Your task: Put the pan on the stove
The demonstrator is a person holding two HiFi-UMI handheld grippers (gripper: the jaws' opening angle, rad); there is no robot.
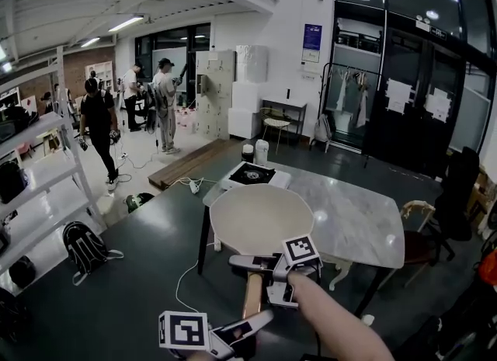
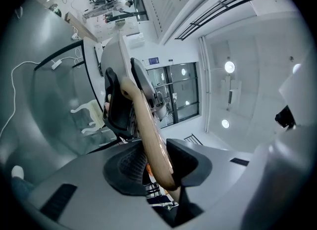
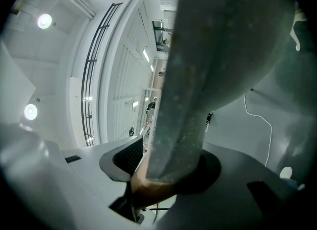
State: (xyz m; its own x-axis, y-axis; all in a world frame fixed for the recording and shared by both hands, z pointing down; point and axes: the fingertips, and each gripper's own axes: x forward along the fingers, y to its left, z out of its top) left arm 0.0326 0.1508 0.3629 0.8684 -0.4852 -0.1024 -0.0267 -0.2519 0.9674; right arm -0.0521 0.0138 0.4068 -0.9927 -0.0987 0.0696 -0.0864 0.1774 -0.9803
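Note:
A pan (image 1: pixel 261 219) with a cream inside and a wooden handle (image 1: pixel 251 296) hangs in the air over the near end of the marble table (image 1: pixel 365 220). Both grippers hold its handle. My left gripper (image 1: pixel 245 328) is shut on the handle's end; in the left gripper view the wooden handle (image 2: pixel 148 140) runs between the pads of that left gripper (image 2: pixel 156 167). My right gripper (image 1: pixel 260 265) is shut on the handle close to the pan's bowl, where the pan's grey neck (image 3: pixel 198 75) fills the view above the right gripper (image 3: pixel 166 169). The stove (image 1: pixel 250 174) sits at the table's far left corner, beyond the pan.
Two small containers (image 1: pixel 255 152) stand behind the stove. A wooden chair (image 1: pixel 415 243) stands at the table's right side. A white cable (image 1: pixel 186 278) and a backpack (image 1: pixel 84 247) lie on the floor to the left, near white shelves (image 1: pixel 39 189). Several people (image 1: pixel 132 103) stand far back left.

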